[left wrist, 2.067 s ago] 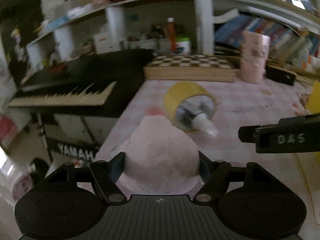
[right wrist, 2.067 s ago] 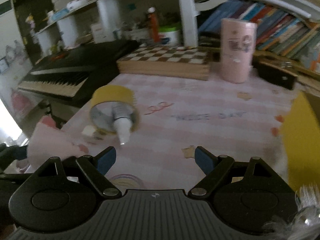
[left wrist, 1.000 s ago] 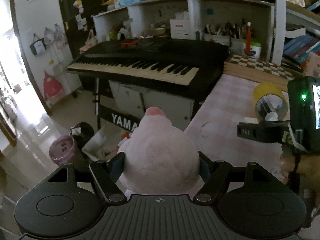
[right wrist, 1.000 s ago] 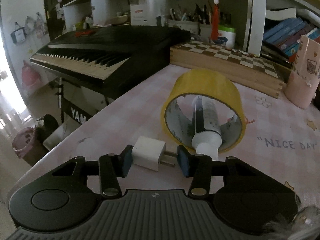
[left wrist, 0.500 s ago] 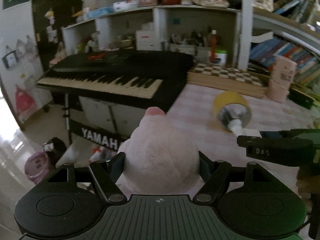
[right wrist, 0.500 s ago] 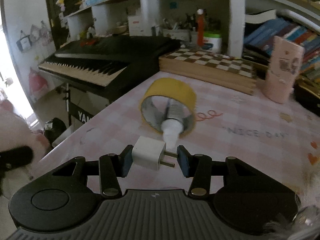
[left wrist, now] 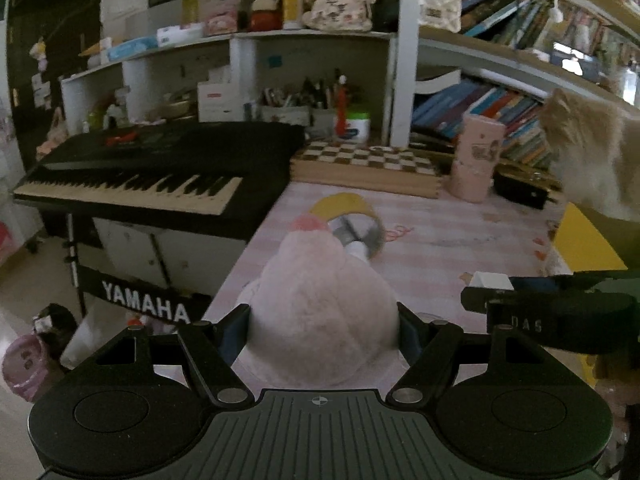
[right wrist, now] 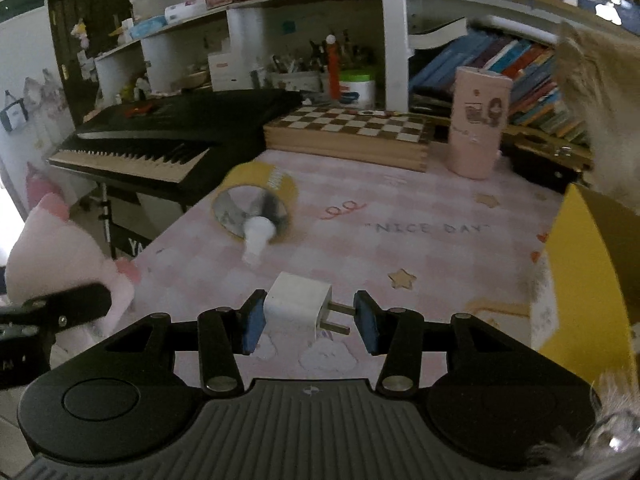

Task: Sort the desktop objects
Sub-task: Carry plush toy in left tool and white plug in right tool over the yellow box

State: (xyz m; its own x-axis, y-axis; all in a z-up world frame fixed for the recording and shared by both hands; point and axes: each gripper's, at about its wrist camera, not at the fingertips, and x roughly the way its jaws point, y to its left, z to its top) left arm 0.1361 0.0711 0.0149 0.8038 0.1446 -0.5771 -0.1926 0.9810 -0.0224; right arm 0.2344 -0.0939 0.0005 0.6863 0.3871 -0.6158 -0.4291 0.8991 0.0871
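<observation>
Surface: pink checked tablecloth [right wrist: 420,248] bearing a yellow tape roll [right wrist: 256,196].
Room: black keyboard [left wrist: 160,164] beside cluttered white shelves [left wrist: 248,68].
My left tongs [left wrist: 322,330]: clenched on a pink plush toy [left wrist: 320,300].
My right tongs [right wrist: 308,320]: grasping a white plug adapter [right wrist: 298,300].

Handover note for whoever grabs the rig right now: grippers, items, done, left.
Left gripper: shut on the pink plush toy, carried above the desk's near edge.
Right gripper: shut on the white charger plug, lifted clear of the pink desk mat.
On the mat: yellow tape roll lying on its side with a white-capped tube through it.
Yellow box at the right edge.
Done: both items picked up.
Left: place both, probably in the box; then tape and tube.
</observation>
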